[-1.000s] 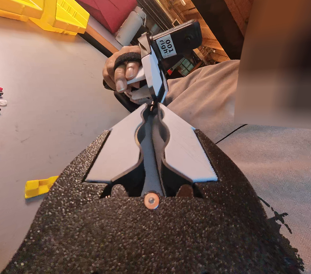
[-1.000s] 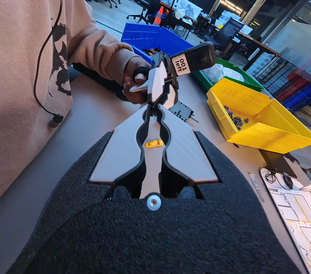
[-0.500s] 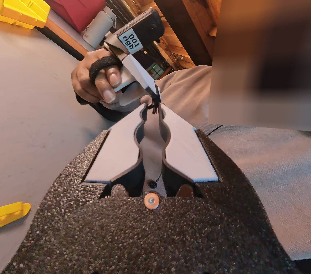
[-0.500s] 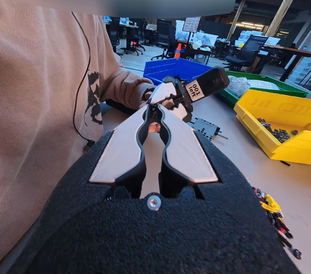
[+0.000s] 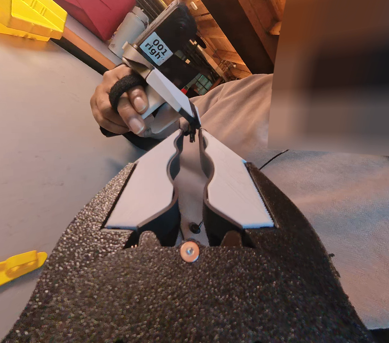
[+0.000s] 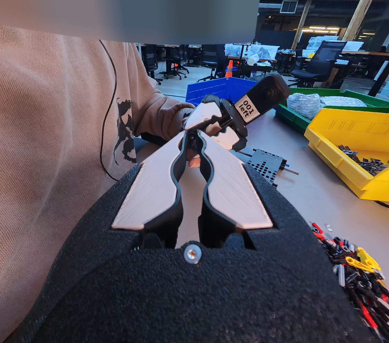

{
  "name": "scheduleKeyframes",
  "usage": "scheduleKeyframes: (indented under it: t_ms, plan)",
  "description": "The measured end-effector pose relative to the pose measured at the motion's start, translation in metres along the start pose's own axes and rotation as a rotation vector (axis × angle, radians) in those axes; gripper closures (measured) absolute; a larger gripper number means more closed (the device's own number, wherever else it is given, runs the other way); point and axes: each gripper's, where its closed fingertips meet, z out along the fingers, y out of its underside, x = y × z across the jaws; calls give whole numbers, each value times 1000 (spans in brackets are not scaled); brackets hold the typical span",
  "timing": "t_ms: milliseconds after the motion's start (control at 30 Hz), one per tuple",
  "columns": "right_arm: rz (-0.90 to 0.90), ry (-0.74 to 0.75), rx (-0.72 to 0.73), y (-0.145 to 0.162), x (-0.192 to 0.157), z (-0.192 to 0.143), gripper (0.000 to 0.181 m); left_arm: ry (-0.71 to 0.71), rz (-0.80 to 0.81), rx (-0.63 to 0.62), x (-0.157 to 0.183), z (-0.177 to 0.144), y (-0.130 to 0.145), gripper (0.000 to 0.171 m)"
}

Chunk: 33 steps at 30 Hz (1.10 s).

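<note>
My two grippers meet tip to tip above the grey table (image 5: 42, 122), close to the person's sweatshirt. A small black part (image 5: 192, 136) sits where the tips meet. My left gripper (image 5: 191, 132) is nearly closed, its tips flanking the part. My right gripper (image 6: 192, 133) is closed on the same part (image 6: 191, 137), which is mostly hidden. In the left wrist view the right gripper (image 5: 194, 120) comes in from above, shut, held by a hand (image 5: 117, 105). In the right wrist view the left gripper (image 6: 188, 129) angles in from the upper right.
A yellow bin (image 6: 347, 143) of dark parts, a green bin (image 6: 305, 120) and a blue bin (image 6: 210, 88) stand on the table. A black perforated box (image 6: 265, 164) lies nearby. Small red, black and yellow parts (image 6: 357, 269) are piled at lower right. A yellow piece (image 5: 19, 265) lies at left. My two grippers' fingertips are within a few centimetres of each other.
Both grippers have tilted and swung towards the person's body while their tips stayed together on the small part. The orange piece seen between the right fingers has left view.
</note>
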Motion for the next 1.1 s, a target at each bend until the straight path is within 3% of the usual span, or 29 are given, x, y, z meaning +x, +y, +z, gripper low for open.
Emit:
scheduleKeyframes:
  t_ms: [200,500,767,833,900,1100]
  plan:
    - [0,-7,-3,1,-2,1,176,2,11,0,2,0,-1,165]
    - [50,32,-39,9,12,-8,177,-157,127,-24,-13,-10,-3,166]
    - [54,4,-95,14,12,-14,176,-200,163,-67,-19,-9,0,165]
    - [99,79,29,-10,33,-46,178,-241,142,8,-23,-32,-11,166]
    - [43,199,-10,-15,53,-81,177,-287,122,63,-29,-51,-18,166]
    - [65,254,-63,5,61,-79,176,-148,-86,248,-36,-51,-43,166]
